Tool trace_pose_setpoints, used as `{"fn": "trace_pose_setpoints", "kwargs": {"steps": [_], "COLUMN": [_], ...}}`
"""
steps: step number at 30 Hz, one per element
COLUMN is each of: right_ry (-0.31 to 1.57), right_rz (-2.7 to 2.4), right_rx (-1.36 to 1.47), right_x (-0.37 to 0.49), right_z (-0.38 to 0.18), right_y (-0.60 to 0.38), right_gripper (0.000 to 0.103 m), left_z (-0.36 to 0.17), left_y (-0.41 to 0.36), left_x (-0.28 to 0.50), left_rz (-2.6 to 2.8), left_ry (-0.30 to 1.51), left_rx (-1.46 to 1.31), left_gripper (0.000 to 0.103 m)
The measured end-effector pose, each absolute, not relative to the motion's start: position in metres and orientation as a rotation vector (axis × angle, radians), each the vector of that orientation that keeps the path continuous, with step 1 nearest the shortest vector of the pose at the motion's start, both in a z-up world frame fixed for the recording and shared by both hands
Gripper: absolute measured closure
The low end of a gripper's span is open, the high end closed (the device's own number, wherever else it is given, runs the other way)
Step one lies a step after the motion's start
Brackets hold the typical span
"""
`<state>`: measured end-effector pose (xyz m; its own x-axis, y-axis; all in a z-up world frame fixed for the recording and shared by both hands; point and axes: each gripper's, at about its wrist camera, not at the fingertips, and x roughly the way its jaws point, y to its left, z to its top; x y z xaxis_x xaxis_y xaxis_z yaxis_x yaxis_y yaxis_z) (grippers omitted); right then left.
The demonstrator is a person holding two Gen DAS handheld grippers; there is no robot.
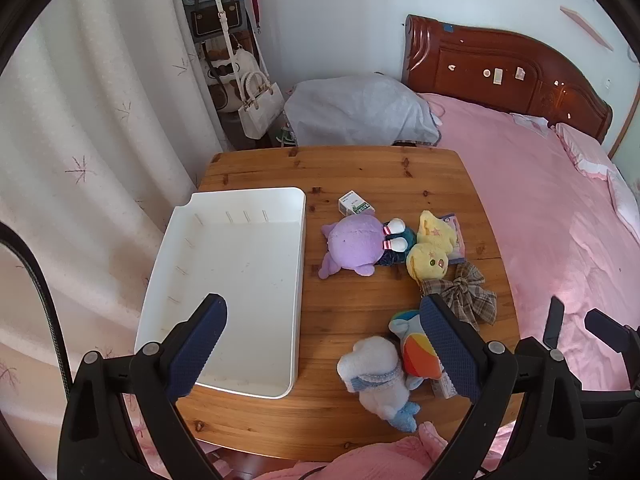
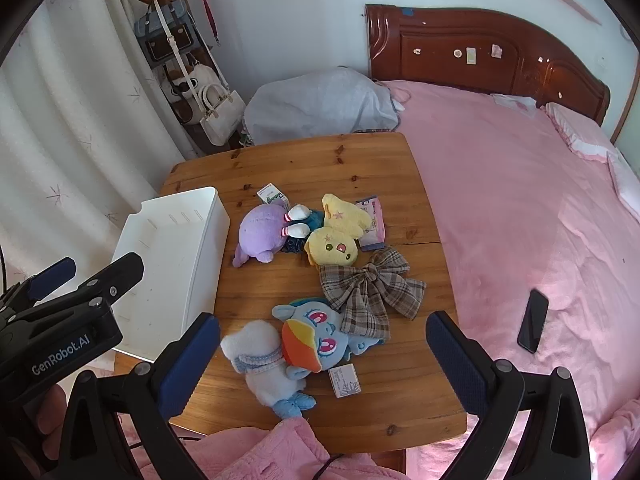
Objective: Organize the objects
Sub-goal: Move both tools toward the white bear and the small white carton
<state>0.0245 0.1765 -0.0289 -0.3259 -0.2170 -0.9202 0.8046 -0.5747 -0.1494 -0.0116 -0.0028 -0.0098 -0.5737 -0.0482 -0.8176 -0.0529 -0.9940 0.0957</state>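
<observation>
Several soft toys lie loose on the bench (image 2: 360,160), none yet in the white tray (image 1: 224,280) at left. Nearest: white plush (image 2: 264,364) against the blue pony plush (image 2: 320,336). Both likely light, squashy, non-slip; best pinched across the body. Left tool (image 1: 324,344) and right tool (image 2: 324,364) both spread wide, empty, hovering above the near edge, the plush between the right tool's fingers.

A pink-covered bed (image 2: 520,200) fills the view from 1 to 4 o'clock, its carved wooden headboard (image 2: 480,52) at 1 o'clock. A black phone (image 2: 533,321) lies on the bedspread at 3 o'clock. Handbags (image 2: 216,114) hang from a coat rack at 11 o'clock beside white curtains (image 2: 60,120).
</observation>
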Motion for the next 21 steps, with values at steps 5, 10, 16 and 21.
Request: {"fn": "trace_pose_setpoints", "kwargs": {"steps": [5, 10, 16, 21], "right_ry": [0.82, 0.828, 0.894, 0.876], "right_rz": [-1.969, -1.987, -1.953, -2.001], "right_rx": [1.235, 1.244, 1.246, 1.303], "right_x": [0.028, 0.035, 0.044, 0.053], "right_z": [-0.03, -0.031, -0.036, -0.045], "right_y": [0.176, 0.173, 0.174, 0.179], "right_gripper": [0.0, 0.0, 0.0, 0.0], "left_z": [-0.011, -0.013, -0.019, -0.027], "left_y": [-0.008, -0.012, -0.019, -0.025], "left_x": [-0.016, -0.019, -0.022, -0.026], "left_rz": [2.752, 2.711, 2.624, 2.507], "left_ry": [0.184, 0.204, 0.317, 0.514], "left_rx": [-1.451, -1.457, -1.476, -1.511], "left_gripper": [0.005, 0.005, 0.005, 0.005]}}
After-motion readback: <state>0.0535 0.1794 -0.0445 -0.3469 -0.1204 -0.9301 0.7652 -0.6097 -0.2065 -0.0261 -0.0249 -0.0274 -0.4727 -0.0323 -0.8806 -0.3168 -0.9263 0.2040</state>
